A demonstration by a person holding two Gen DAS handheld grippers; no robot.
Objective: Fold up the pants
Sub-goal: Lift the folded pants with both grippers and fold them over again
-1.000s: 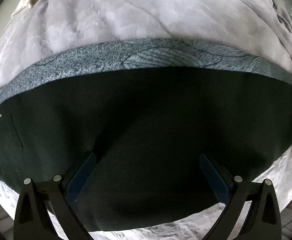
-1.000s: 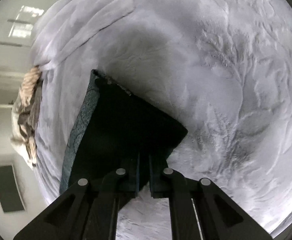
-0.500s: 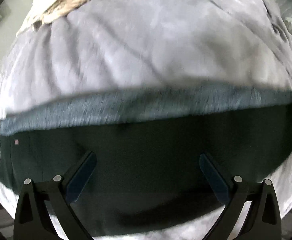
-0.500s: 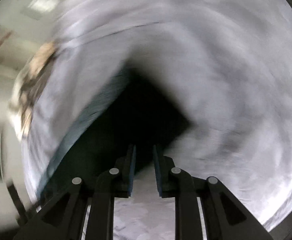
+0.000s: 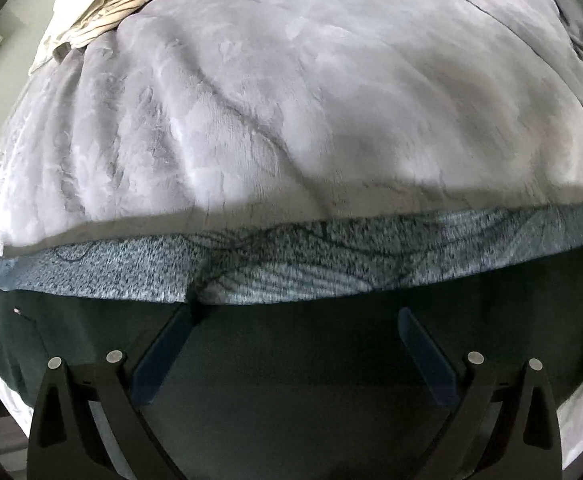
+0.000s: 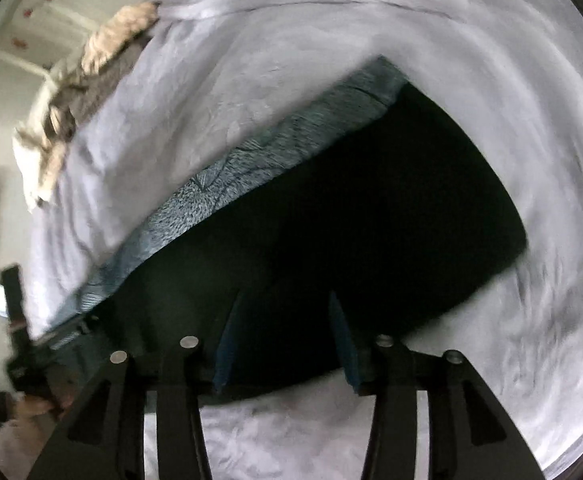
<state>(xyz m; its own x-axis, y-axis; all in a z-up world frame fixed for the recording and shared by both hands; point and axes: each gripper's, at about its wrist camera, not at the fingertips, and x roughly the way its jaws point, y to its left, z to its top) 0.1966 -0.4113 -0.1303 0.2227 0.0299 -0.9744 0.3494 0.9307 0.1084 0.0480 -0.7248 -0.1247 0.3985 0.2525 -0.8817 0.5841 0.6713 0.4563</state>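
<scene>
the left gripper (image 5: 293, 334) is spread wide, its blue pads far apart and nothing between them; it hangs over the dark pants (image 5: 291, 380), which lie flat under and ahead of it on the pale blanket (image 5: 291, 100) of the bed. just past its fingertips runs the pants' patterned grey-blue band (image 5: 291, 268), and beyond that, bare blanket. the right gripper (image 6: 287, 320) is also parted, less widely, holding nothing, with the pants (image 6: 351, 220) spread directly ahead of and under its fingers. a crumpled beige cloth (image 6: 103, 40) sits far off to its upper left.
</scene>
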